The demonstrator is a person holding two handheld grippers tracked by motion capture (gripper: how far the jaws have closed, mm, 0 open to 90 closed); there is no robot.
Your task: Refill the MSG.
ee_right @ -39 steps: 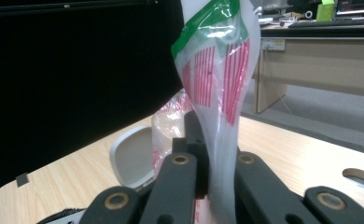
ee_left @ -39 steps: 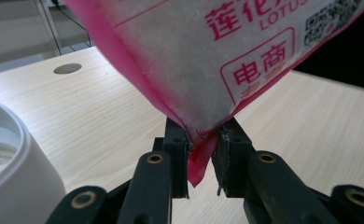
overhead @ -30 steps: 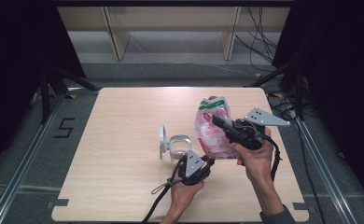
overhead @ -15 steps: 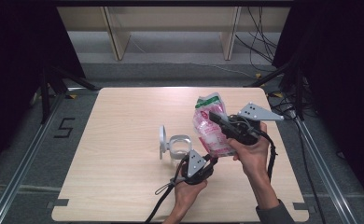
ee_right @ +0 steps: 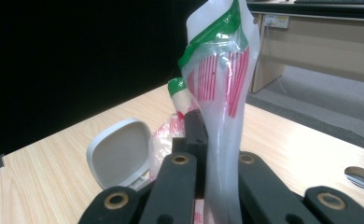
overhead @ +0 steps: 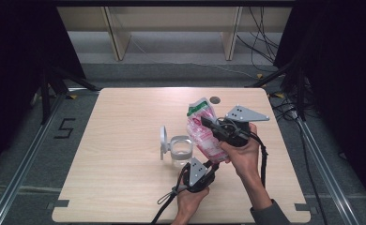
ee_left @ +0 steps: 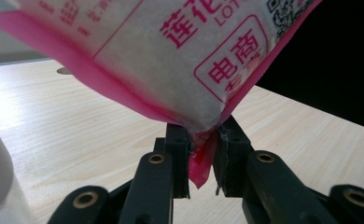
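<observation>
The bag (overhead: 203,131) (pink and white, printed) hangs tilted above the worktop (overhead: 125,140) beside a clear jar (overhead: 181,151), the left gripper (overhead: 208,168) pinching its bottom corner, the right gripper (overhead: 208,125) clamped near its top.

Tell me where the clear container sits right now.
In the high view, the clear container stands on the table near its middle, its white lid flipped up at its left, just left of the pink bag.

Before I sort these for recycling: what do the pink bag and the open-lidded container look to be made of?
Pink bag: thin glossy plastic film, likely; it creases, shines and is translucent near the top. Container: clear rigid plastic or perhaps glass, see-through wall; its lid looks matte whitish plastic.
</observation>
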